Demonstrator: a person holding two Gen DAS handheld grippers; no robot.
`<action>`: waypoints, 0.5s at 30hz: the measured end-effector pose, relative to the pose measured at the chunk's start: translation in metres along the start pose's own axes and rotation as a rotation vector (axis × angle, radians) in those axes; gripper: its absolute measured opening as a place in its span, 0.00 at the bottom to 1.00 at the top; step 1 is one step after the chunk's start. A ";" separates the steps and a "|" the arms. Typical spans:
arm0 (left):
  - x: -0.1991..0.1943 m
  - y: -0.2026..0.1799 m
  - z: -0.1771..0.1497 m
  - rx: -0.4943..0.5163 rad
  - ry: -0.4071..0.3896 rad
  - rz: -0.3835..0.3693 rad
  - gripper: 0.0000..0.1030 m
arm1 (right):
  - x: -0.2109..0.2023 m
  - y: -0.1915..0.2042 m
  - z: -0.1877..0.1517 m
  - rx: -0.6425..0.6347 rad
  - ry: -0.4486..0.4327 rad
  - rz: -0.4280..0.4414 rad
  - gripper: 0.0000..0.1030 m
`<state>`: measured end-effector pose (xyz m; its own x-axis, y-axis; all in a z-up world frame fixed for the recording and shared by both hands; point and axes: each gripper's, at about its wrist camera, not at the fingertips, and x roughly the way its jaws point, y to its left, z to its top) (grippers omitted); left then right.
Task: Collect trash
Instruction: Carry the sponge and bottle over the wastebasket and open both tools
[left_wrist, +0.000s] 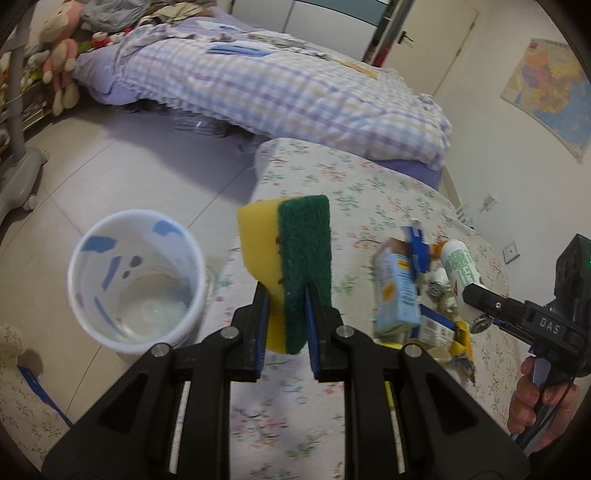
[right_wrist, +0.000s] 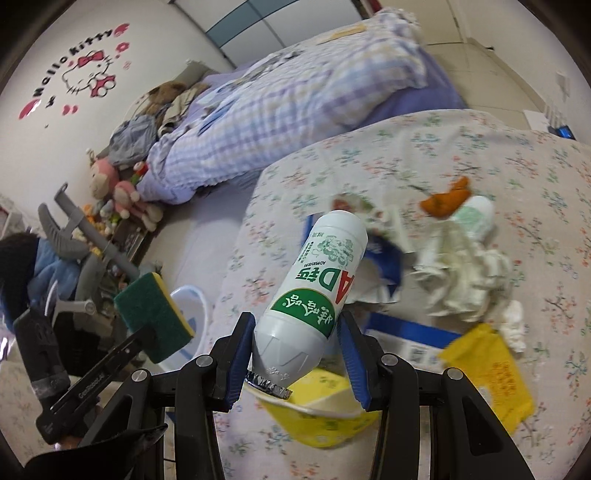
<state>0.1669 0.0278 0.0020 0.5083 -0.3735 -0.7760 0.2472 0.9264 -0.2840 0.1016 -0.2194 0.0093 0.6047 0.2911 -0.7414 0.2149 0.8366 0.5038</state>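
Observation:
My left gripper (left_wrist: 286, 295) is shut on a yellow and green sponge (left_wrist: 291, 251), held upright over the left edge of the floral-cloth table (left_wrist: 332, 177). A white bin (left_wrist: 136, 280) with blue marks stands on the floor just left of it, and its inside looks bare. My right gripper (right_wrist: 297, 325) is shut on a white bottle (right_wrist: 321, 273) with a green label, its foil-sealed mouth towards the camera. The bottle hangs above a yellow paper cup (right_wrist: 321, 413). In the right wrist view the sponge (right_wrist: 151, 310) hovers by the bin (right_wrist: 192, 306).
On the table lies litter: a light blue carton (left_wrist: 397, 291), crumpled tissue (right_wrist: 465, 273), a yellow wrapper (right_wrist: 491, 373), an orange scrap (right_wrist: 447, 199) and a second small bottle (right_wrist: 476, 218). A bed with a checked quilt (left_wrist: 258, 85) stands behind. A grey chair base (left_wrist: 18, 177) is at far left.

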 end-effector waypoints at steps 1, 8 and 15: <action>0.000 0.010 0.000 -0.019 0.002 0.013 0.19 | 0.006 0.010 -0.001 -0.014 0.010 0.010 0.46; 0.009 0.064 -0.001 -0.112 0.019 0.098 0.20 | 0.044 0.067 -0.009 -0.098 0.052 0.070 0.46; 0.041 0.102 -0.010 -0.134 0.040 0.175 0.21 | 0.089 0.103 -0.020 -0.131 0.098 0.098 0.45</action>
<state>0.2045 0.1074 -0.0646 0.4998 -0.2072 -0.8410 0.0453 0.9759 -0.2135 0.1622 -0.0983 -0.0132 0.5385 0.4132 -0.7344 0.0531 0.8531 0.5190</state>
